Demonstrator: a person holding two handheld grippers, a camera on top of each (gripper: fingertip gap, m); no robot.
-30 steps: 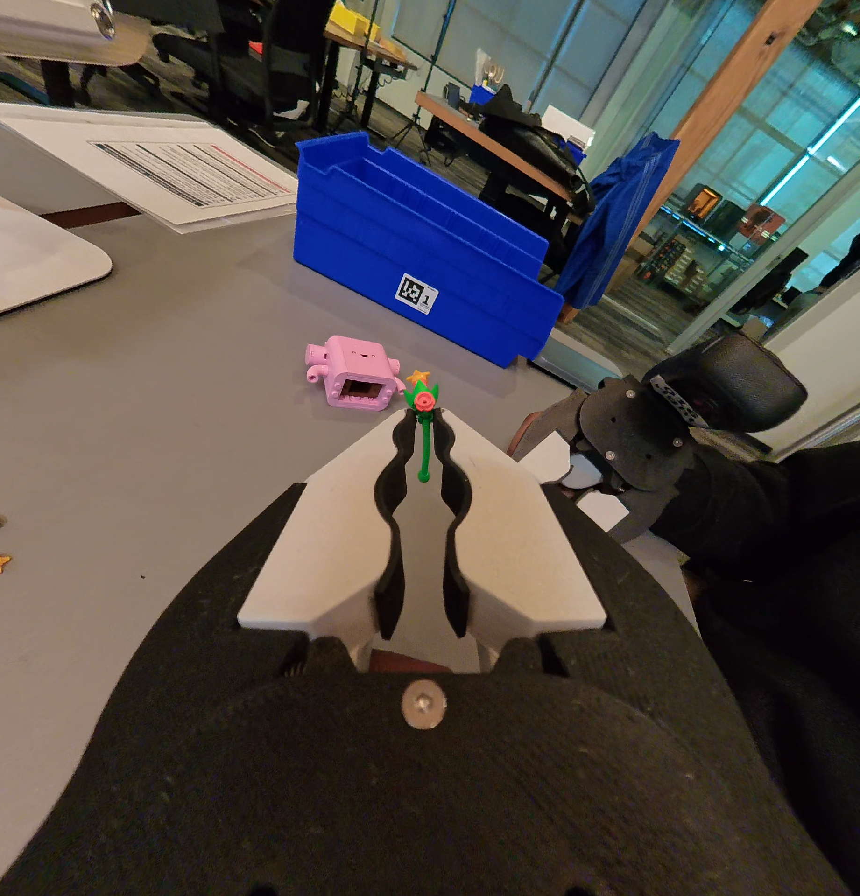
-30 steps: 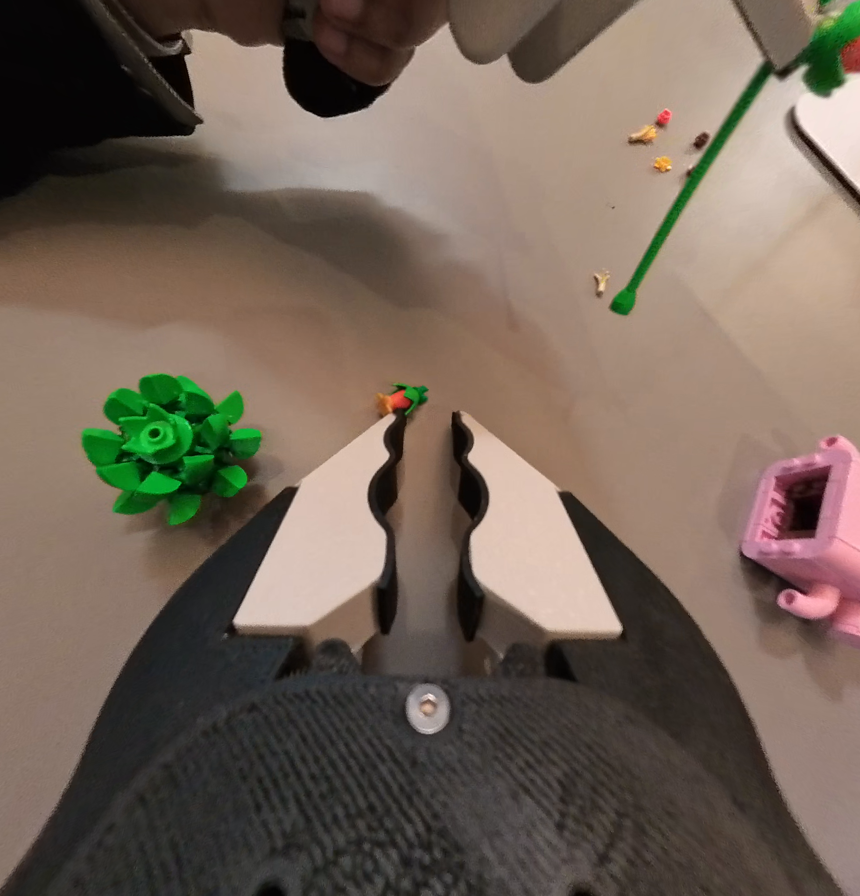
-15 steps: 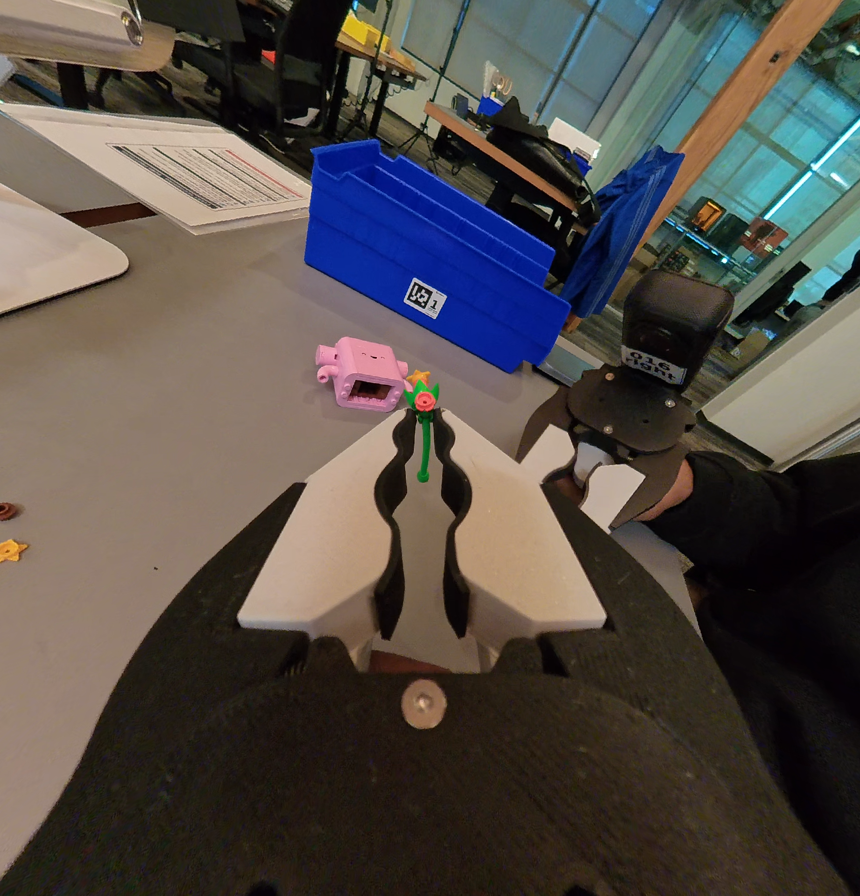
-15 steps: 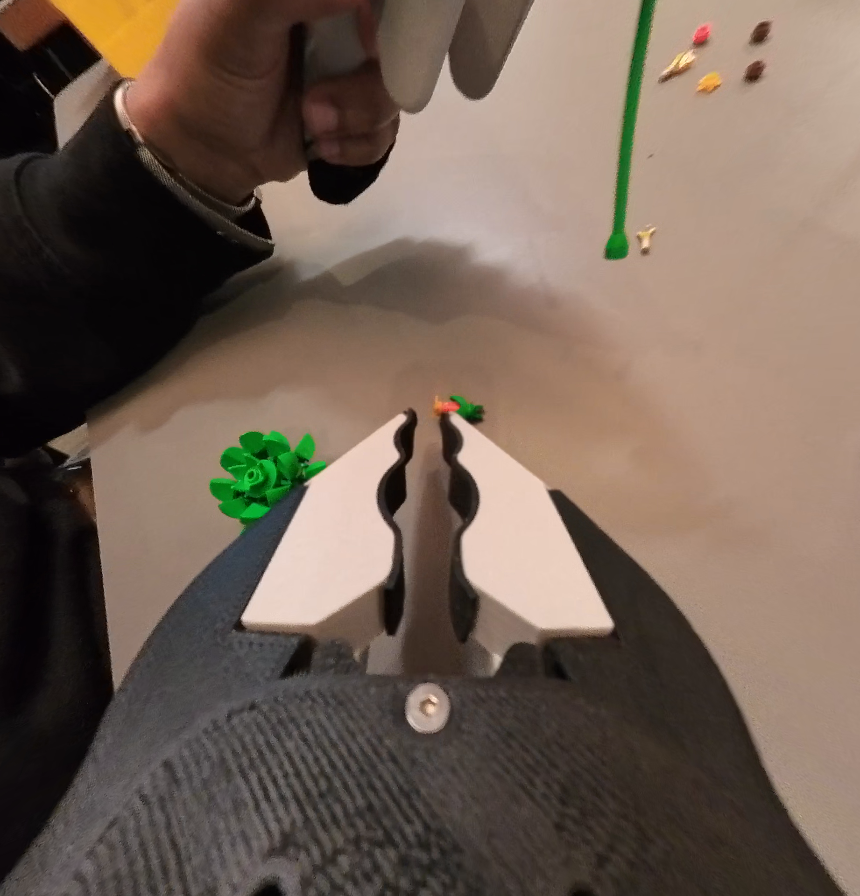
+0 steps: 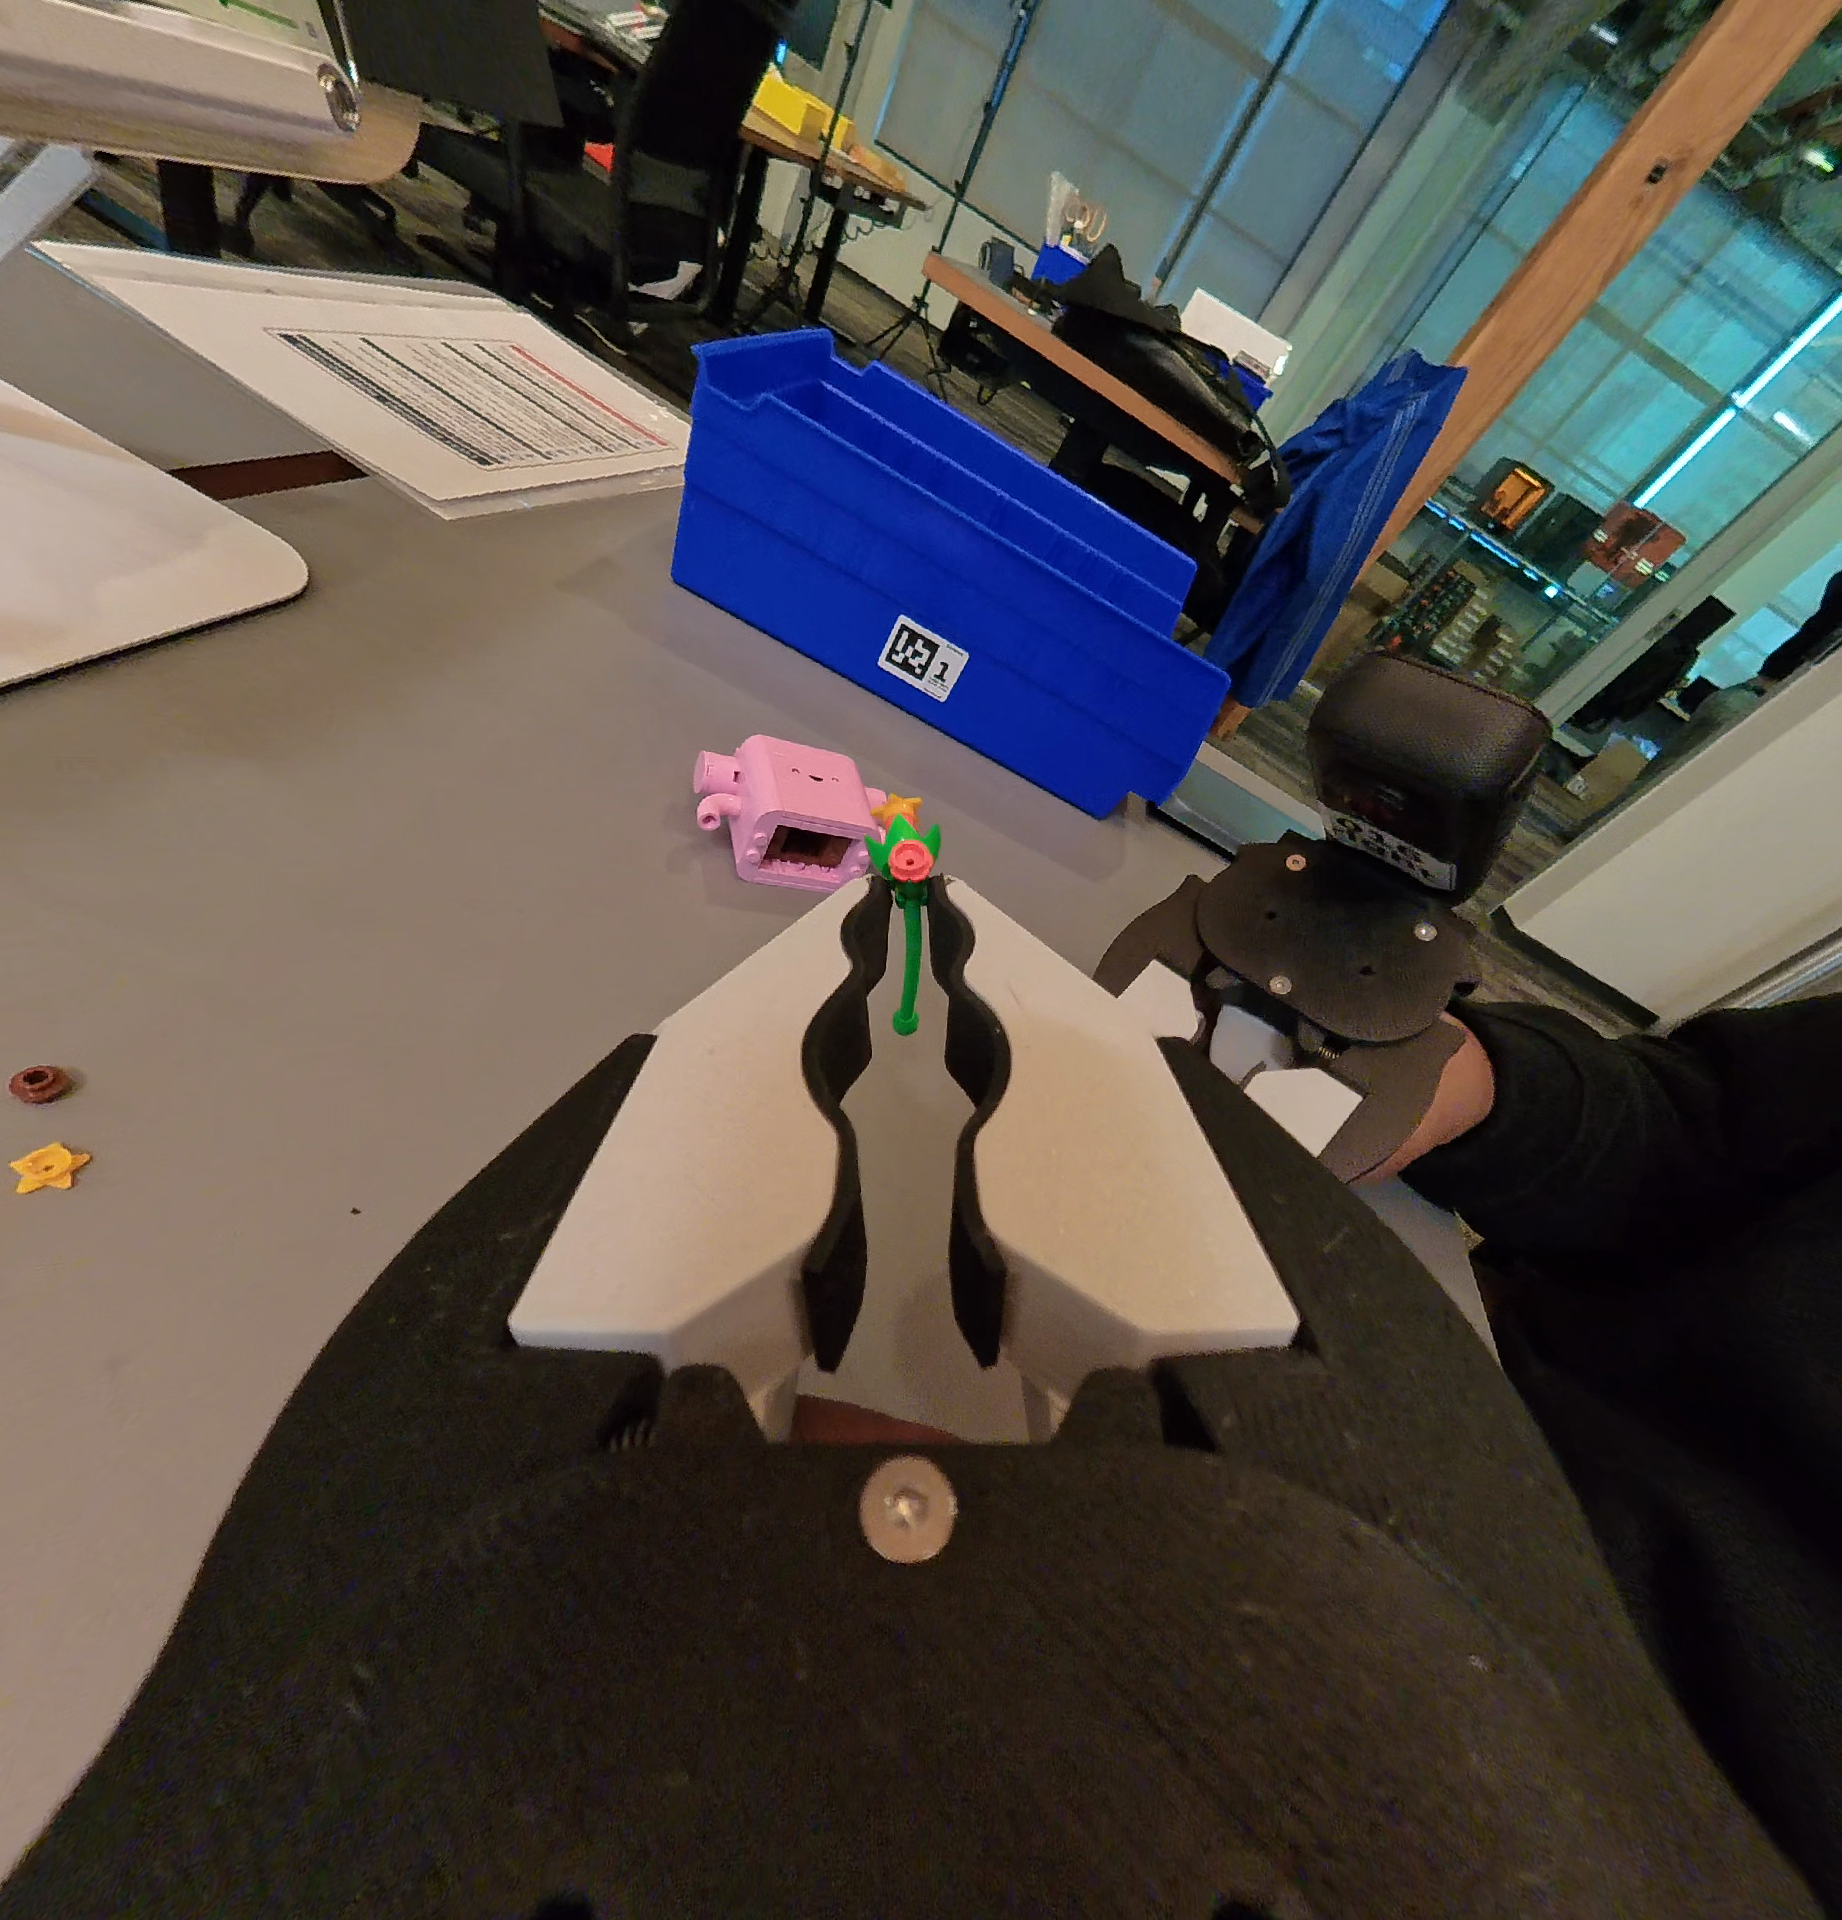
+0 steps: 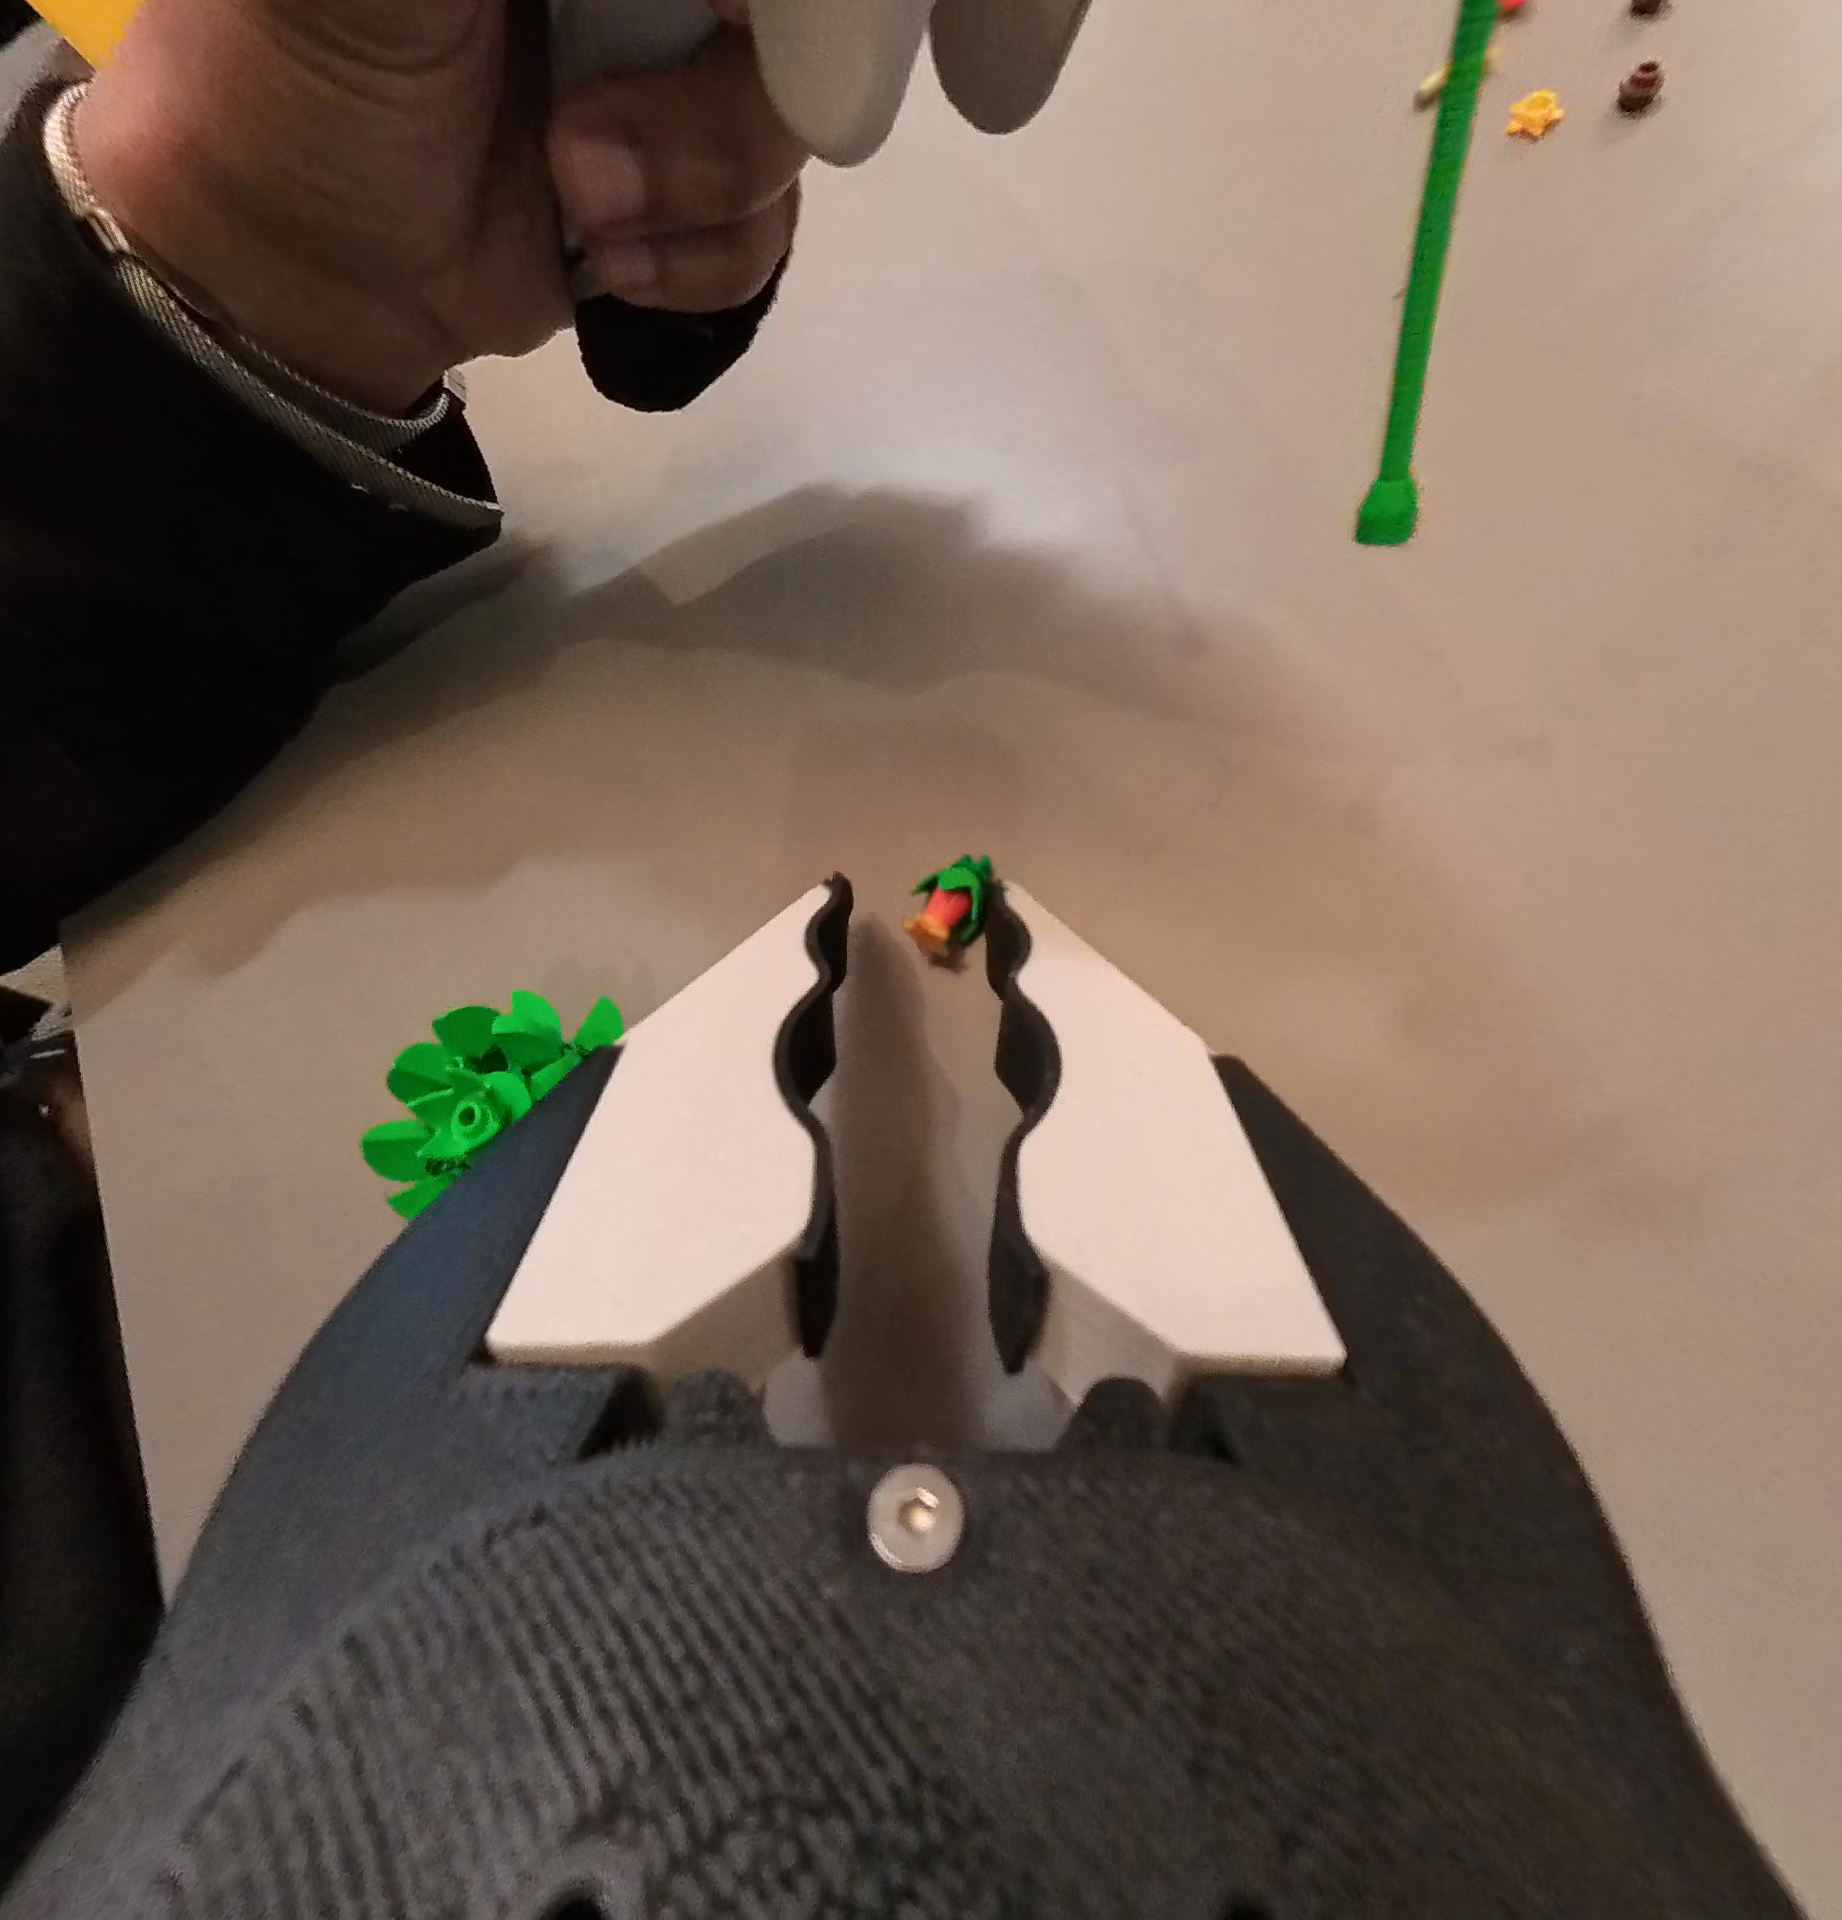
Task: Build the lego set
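Observation:
My left gripper (image 5: 906, 888) is shut on a green flower stem (image 5: 909, 966) with a pink bloom (image 5: 906, 860) above the tips, held above the table. The stem also hangs in the right wrist view (image 6: 1426, 270). My right gripper (image 6: 922, 894) is open, low over the table. A small flower head (image 6: 953, 909), green, red and orange, lies between its tips, close to the right finger. A green leafy piece (image 6: 460, 1112) lies to its left, partly hidden by the gripper. A pink box-shaped figure (image 5: 792, 821) lies on its side ahead of the left gripper.
A blue bin (image 5: 927, 582) stands behind the pink figure. A brown round stud (image 5: 40, 1084) and a yellow star (image 5: 49, 1166) lie at the left. A paper sheet (image 5: 460, 395) and a white board (image 5: 86, 561) are at the back left. A hand (image 6: 356, 197) holds the left gripper. Left tips to right tips: about 12 cm. From my right tips it is roughly 7 cm to the green leafy piece (image 6: 460, 1112); from my left, 20 cm.
My right gripper has opened wider, and the small flower head now lies between its tips. The leafy piece is now partly hidden. The left gripper still holds the stem.

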